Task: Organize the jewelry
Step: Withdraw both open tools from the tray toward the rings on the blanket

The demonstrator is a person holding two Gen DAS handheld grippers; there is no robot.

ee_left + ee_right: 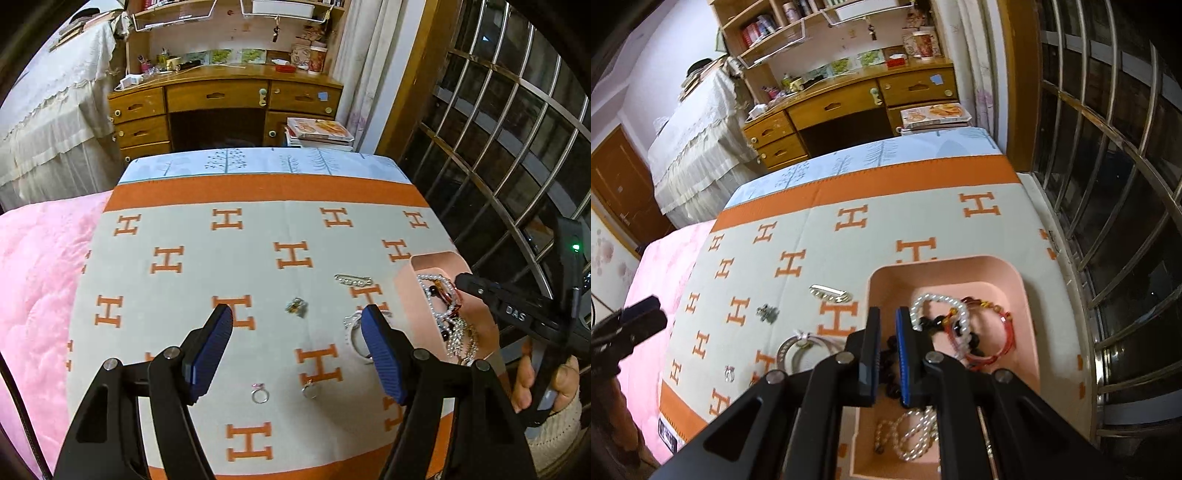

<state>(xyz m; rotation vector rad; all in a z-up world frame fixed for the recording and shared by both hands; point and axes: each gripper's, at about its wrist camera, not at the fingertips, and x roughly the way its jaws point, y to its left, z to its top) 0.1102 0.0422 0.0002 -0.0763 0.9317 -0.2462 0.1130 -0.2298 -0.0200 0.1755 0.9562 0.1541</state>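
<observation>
Orange "H" letters across the grey blanket point(258, 236); "DAS" on the right gripper point(461, 282).

Left gripper point(297, 350): black frame, blue ribbed pads point(384, 362), jaws standing wide apart with nothing between them, pointing steeply down and forward.

Right gripper point(886, 358): same make, blue pad point(904, 365) on the inner face, jaws drawn nearly together with only a narrow slot left, nothing clearly clamped in it; pitched steeply down. Seen from the left wrist view it reaches in from the right edge, held by a bare hand point(543, 380) with a pale knit cuff at the wrist.
</observation>
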